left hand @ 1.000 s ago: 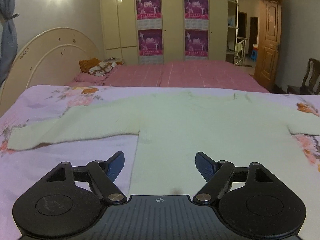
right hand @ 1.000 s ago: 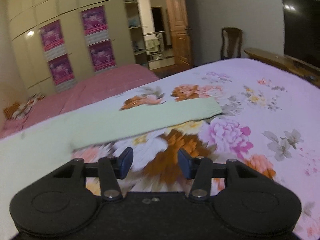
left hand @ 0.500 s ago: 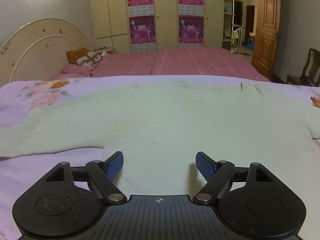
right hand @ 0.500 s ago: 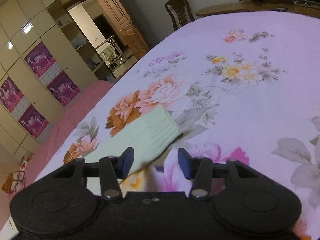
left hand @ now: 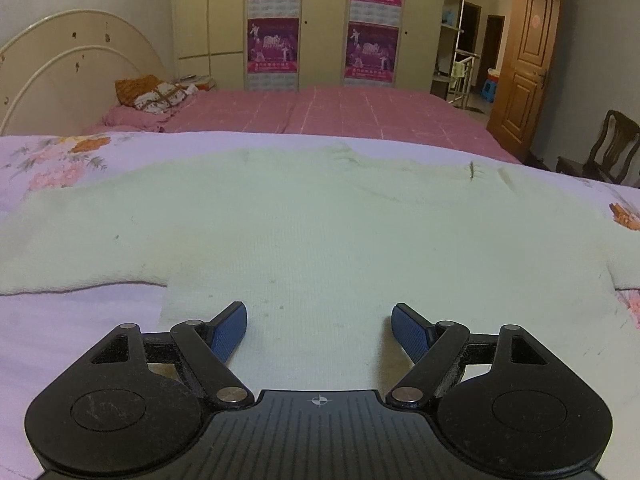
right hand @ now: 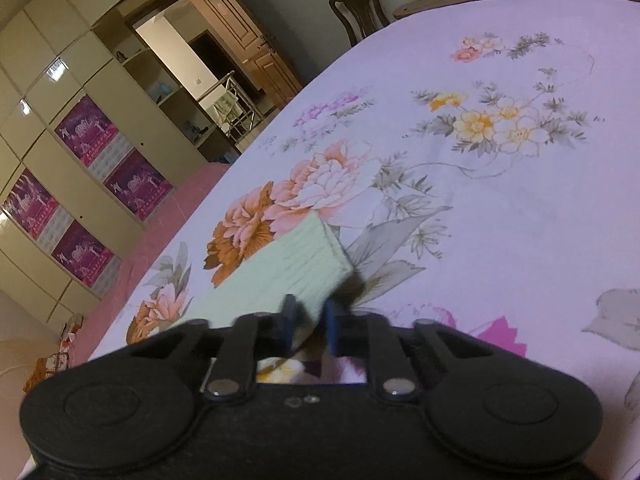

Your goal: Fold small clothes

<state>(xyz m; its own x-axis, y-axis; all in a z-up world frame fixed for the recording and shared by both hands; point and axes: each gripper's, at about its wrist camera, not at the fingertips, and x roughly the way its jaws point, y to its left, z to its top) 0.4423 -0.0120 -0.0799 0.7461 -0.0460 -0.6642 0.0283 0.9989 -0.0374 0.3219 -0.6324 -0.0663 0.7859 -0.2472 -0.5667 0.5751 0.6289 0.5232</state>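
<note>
So the left claw (left hand: 319, 322) was angled down over the lower body of the pale green sweater (left hand: 320, 232), blue pads spread wide with nothing pinched between them, only knit fabric lying flat underneath. The right claw (right hand: 310, 320) was rolled over to one side and tilted down at the bed, and its pads had clamped together on the ribbed cuff (right hand: 316, 256) of the sweater's sleeve, at the very end of it.

The sweater itself lay spread out flat across the floral bedspread (right hand: 520, 208), body in the middle and a sleeve stretched out to each side; the cuff sat right on a big peach-and-orange flower print.

Further back, just past the sweater's neckline, was a second bed with a pink checked cover (left hand: 332, 114), some pillows (left hand: 154, 94) piled at its head by a cream arched headboard (left hand: 76, 68). Behind that, a wall of cream wardrobes (left hand: 320, 20) with purple posters stuck on the doors, a brown wooden door (left hand: 526, 68) standing open, and a dark wooden chair (left hand: 604, 152) off by the wall.
</note>
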